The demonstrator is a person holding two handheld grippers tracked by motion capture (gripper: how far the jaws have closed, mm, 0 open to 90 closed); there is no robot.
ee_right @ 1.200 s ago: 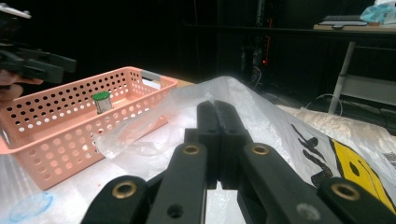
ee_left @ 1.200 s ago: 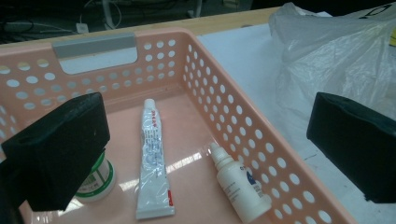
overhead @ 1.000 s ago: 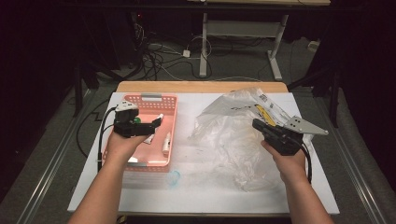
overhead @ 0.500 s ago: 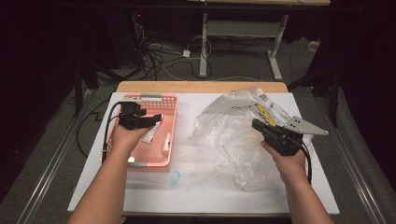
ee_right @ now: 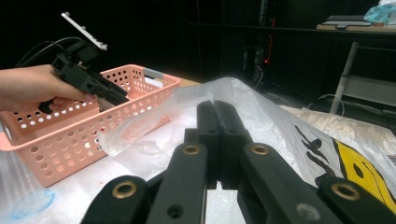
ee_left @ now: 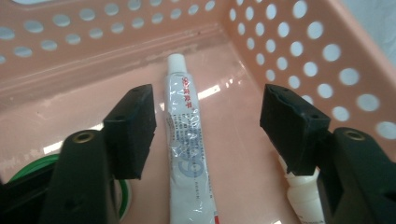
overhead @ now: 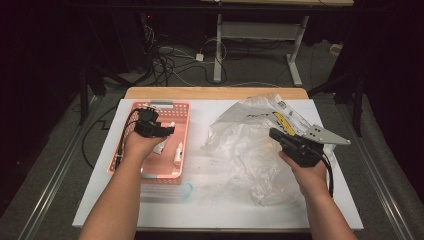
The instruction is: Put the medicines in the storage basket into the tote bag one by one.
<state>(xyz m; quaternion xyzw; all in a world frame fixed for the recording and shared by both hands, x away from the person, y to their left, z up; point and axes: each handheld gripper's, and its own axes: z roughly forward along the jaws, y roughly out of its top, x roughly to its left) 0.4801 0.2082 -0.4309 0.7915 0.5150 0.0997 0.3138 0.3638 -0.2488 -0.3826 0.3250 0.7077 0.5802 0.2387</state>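
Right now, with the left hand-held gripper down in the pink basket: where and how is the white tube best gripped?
Probably across the white tube's flat mid-body, coming straight down from above. It lies flat on the pink basket's floor, cap toward the far wall, lengthwise between the left hand-held gripper's jaws. These have just been closing and straddle it, not yet touching. Avoid the narrow cap.

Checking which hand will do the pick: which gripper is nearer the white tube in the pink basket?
Left. The left gripper is in the basket, jaws either side of the white tube; the right gripper is at the plastic bag.
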